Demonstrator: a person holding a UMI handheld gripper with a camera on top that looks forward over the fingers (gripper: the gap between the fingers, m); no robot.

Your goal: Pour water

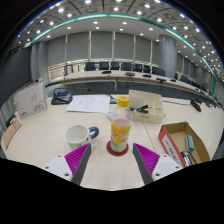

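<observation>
The claw (pixel 112 160) was released and short of the upright bottle (pixel 120 128) on the bench (pixel 40 135), so grasping and pouring into the mug (pixel 79 135) remained.

cup (pixel 80 135) left of bottle (pixel 120 127); box (pixel 182 143) right

Bottle (pixel 119 127) label too small to read, cardboard box (pixel 184 144) contents unclear, papers (pixel 88 102) at surface's far edge unreadable
</observation>
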